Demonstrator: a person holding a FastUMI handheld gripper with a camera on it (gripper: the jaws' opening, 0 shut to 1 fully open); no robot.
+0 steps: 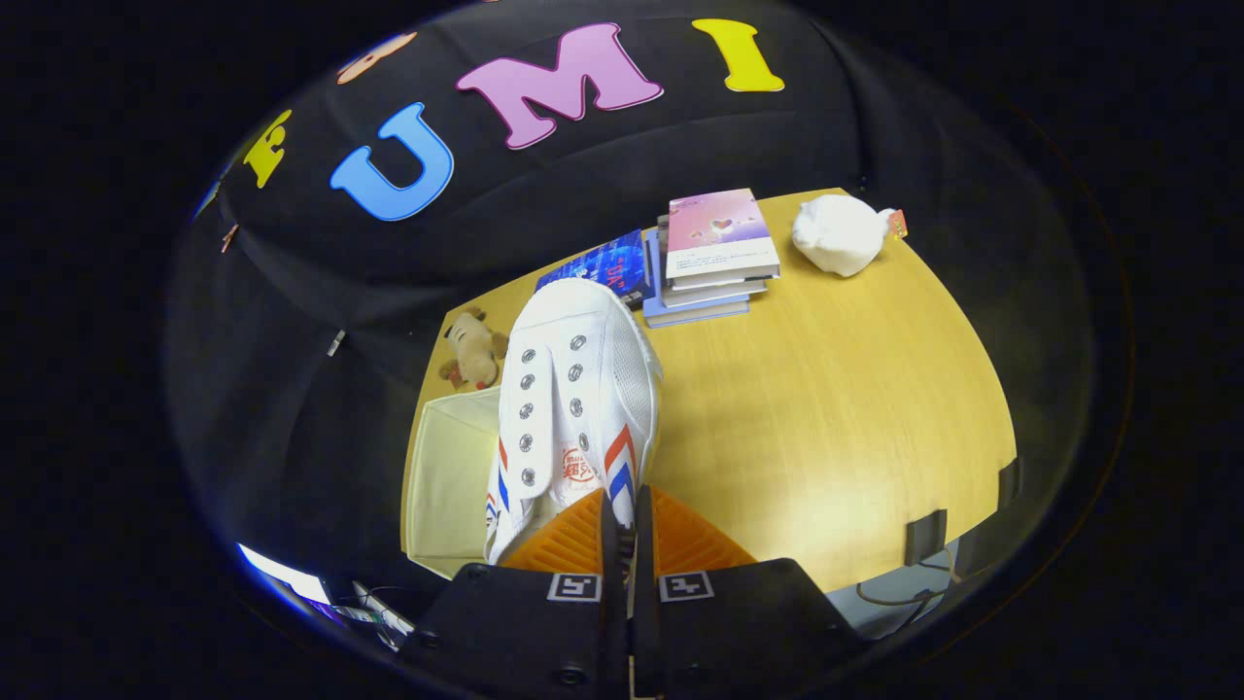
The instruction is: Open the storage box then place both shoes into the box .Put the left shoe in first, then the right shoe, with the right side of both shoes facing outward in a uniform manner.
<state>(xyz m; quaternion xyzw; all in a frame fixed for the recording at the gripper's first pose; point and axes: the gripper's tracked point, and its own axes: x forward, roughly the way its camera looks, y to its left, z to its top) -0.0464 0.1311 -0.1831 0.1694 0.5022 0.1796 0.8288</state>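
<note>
Hand-held gripper [622, 525] clamped on white canvas shoe [569, 408]

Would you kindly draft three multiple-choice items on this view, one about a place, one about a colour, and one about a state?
1. Where is the stack of books?
A. Inside the storage box
B. On the wooden table, beyond the shoe
C. Between the fingers

2. What colours are the stripes on the white shoe?
A. Green and yellow
B. Black and grey
C. Red and blue

3. What is the hand-held gripper doing?
A. Shut on the shoe
B. Open above the plush toy
C. Shut on a book

Answers:
1 B, the books lie on the table far past the shoe's toe.
2 C, red and blue stripes show on the shoe's side near the fingers.
3 A, both fingers press together on the shoe's rear edge, holding it beside the storage box.
</note>
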